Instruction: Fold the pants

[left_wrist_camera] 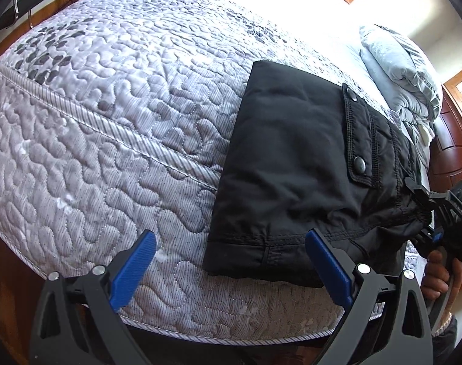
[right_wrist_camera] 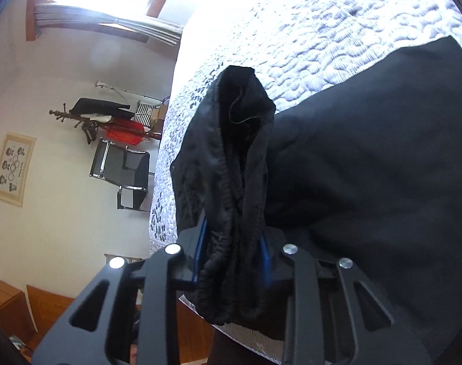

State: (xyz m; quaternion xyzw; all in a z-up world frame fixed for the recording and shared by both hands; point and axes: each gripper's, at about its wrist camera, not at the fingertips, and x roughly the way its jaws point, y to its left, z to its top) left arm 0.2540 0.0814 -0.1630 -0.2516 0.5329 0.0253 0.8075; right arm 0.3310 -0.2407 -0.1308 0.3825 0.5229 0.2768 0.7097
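Black pants (left_wrist_camera: 294, 164) lie folded into a thick rectangle near the front edge of the quilted mattress (left_wrist_camera: 124, 115), a snap-button pocket flap on top. My left gripper (left_wrist_camera: 231, 261) is open and empty, its blue pads wide apart, the right pad over the pants' near edge. My right gripper (left_wrist_camera: 425, 210) shows at the pants' right end in the left wrist view. In the right wrist view my right gripper (right_wrist_camera: 234, 252) is shut on a bunched elastic edge of the pants (right_wrist_camera: 367, 167), which hides its fingertips.
Folded grey bedding (left_wrist_camera: 404, 70) is stacked at the far right of the mattress. A dark wooden headboard (left_wrist_camera: 453, 140) stands beyond it. A chair (right_wrist_camera: 121, 173) and a coat rack (right_wrist_camera: 106, 121) stand by the wall. The mattress edge runs close below the pants.
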